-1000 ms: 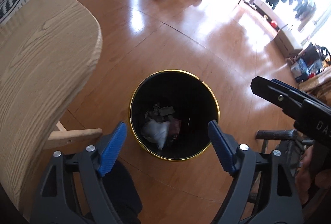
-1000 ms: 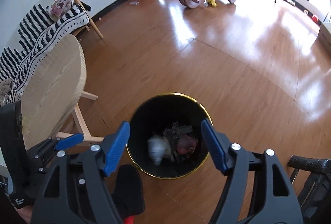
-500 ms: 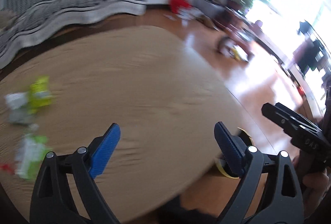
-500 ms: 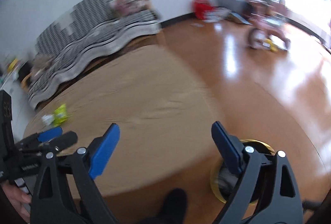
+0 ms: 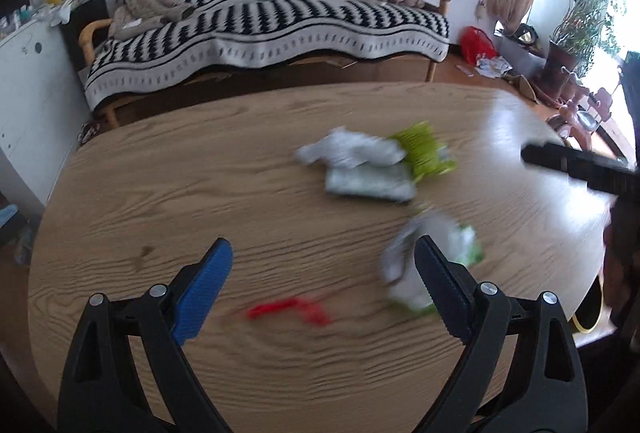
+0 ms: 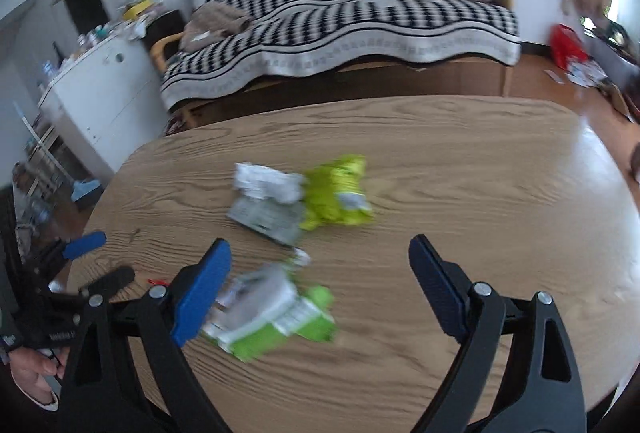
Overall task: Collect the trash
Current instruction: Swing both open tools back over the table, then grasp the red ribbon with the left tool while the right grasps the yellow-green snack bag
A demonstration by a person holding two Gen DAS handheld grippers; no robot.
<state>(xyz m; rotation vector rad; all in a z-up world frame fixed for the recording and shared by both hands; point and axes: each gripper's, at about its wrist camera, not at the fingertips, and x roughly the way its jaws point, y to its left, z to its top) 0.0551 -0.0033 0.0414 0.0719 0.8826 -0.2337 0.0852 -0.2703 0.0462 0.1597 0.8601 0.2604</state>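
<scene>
Both grippers swing from bin to table [image 5: 160,173], left gripper [image 5: 322,283] and right gripper [image 6: 320,283] wide open and empty, lining up wrappers [image 6: 272,313] at 12 o'clock.

An oval wooden table [image 5: 160,193] is carrying scattered litter: a lime-green snack bag [image 6: 336,193] is lying against crumpled white paper [image 6: 268,181] and a grey wrapper [image 6: 266,217], a green-and-white packet [image 6: 276,317] is sitting nearer, apart from them, and a red scrap [image 5: 292,309] is lying beside it.

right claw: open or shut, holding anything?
Open and empty: right claw has blue pads spread wide over the table, nothing between them.
</scene>
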